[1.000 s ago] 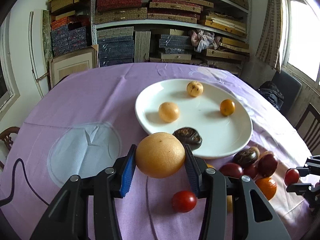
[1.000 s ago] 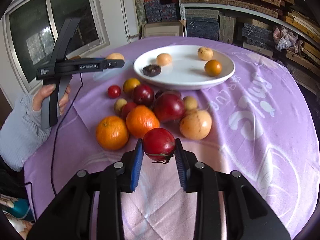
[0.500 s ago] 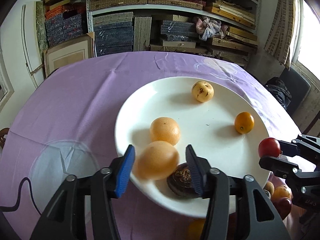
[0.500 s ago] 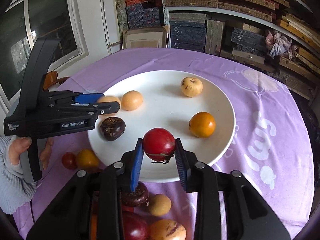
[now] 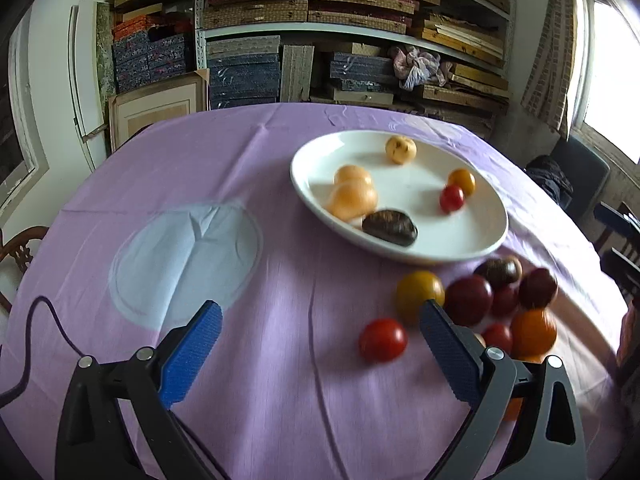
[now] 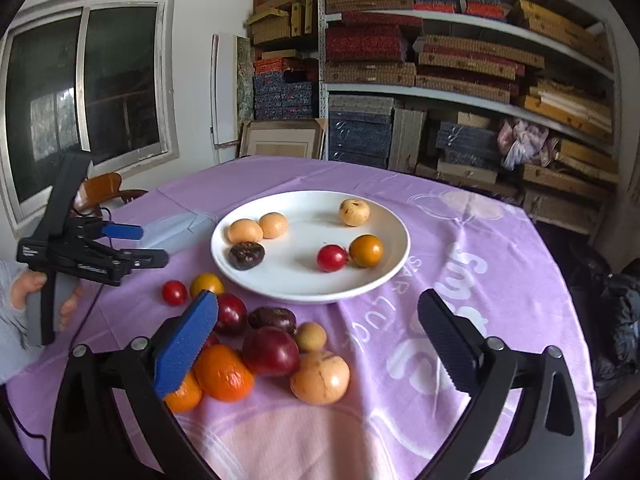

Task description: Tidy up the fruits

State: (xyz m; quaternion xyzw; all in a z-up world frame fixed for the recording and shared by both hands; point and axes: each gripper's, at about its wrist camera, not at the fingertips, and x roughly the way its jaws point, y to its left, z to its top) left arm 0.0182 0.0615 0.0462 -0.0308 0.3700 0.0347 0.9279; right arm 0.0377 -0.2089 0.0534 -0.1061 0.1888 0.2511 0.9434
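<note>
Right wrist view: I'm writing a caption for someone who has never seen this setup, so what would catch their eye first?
Probably the white plate mid-table on the purple cloth, holding six small fruits, among them a red tomato touching an orange one. Next, the loose fruit pile on the cloth just in front of the plate. Both the right gripper and the left gripper are open and hold nothing.

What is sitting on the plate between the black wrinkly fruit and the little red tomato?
Nothing. In the right wrist view, only bare white plate lies between the dark wrinkly fruit and the red tomato.
</note>
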